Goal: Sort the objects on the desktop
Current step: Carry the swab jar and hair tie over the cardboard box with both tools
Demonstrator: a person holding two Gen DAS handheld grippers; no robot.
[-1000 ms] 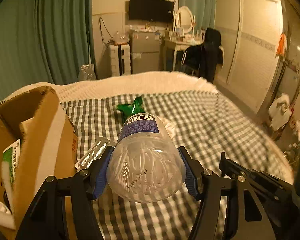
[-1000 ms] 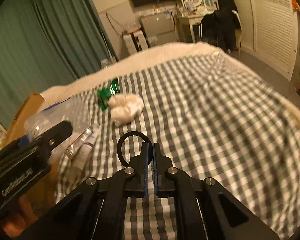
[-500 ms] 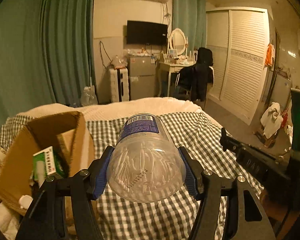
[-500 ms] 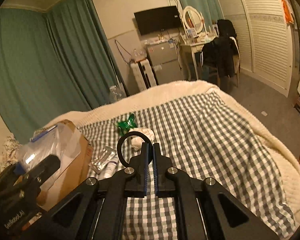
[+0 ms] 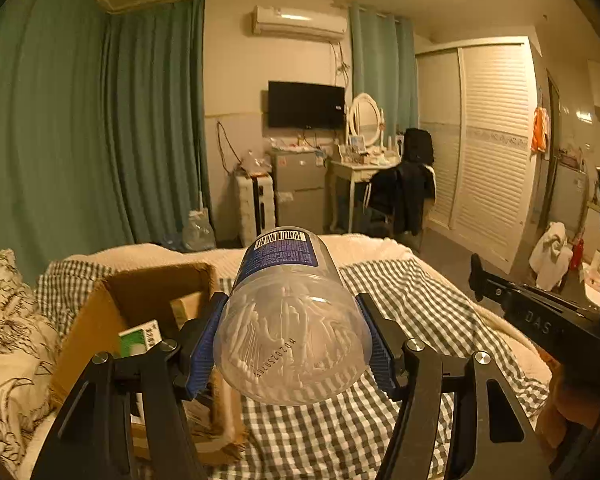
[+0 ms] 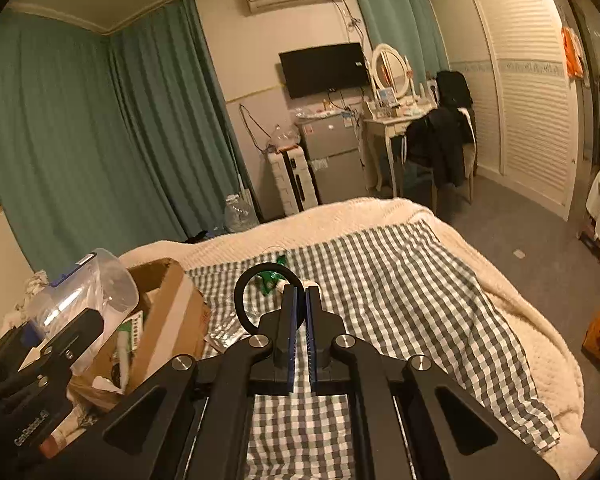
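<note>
left gripper (image 5: 292, 344) clamped on swab jar (image 5: 290, 320) | light, slick plastic, grip mid-body | right gripper (image 6: 300, 312) pinching black ring (image 6: 246, 300)

the clear jar (image 5: 292, 320) at centre frame holds white swabs and wears a dark blue label with a white barcode. the left claw (image 5: 292, 344) is black with blue pads, and so is the right claw (image 6: 301, 316), which pinches a black ring (image 6: 244, 296). the bed cover (image 6: 400, 280) across the lower frame is checked grey and white, edged by a cream blanket (image 6: 340, 216). the cardboard box (image 5: 100, 320) at lower left is brown, with a green-and-white packet (image 5: 140, 338) inside. teal curtains (image 5: 100, 120) fill the upper left. a green wrapper (image 6: 272, 276) lies mid-frame.
</note>
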